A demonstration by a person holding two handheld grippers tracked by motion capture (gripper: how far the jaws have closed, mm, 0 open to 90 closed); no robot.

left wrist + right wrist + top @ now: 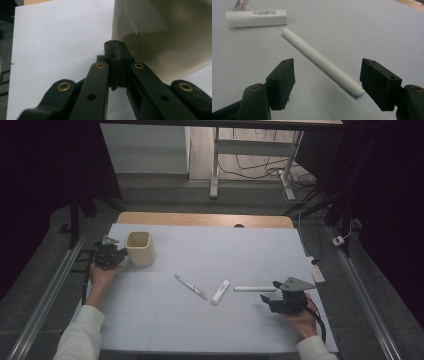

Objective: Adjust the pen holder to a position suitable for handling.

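Stick (322, 62): white, flat on the table (200, 245), just ahead of the right gripper (327, 83); in the high view (255, 289) its long axis runs left to right, one end towards the tube, the other by the gripper.
Right gripper (267, 299): jaws wide apart, the stick's near end lies between them, close to one jaw; whether it touches I cannot tell.
Left gripper (115, 50): jaws closed together, nothing between them, tips just beside the cup (162, 37).
Cup (139, 247): cream, upright, far left.
Tube (220, 291): white, left of the stick, lying diagonally.
Pen (191, 287): left of the tube, also diagonal.
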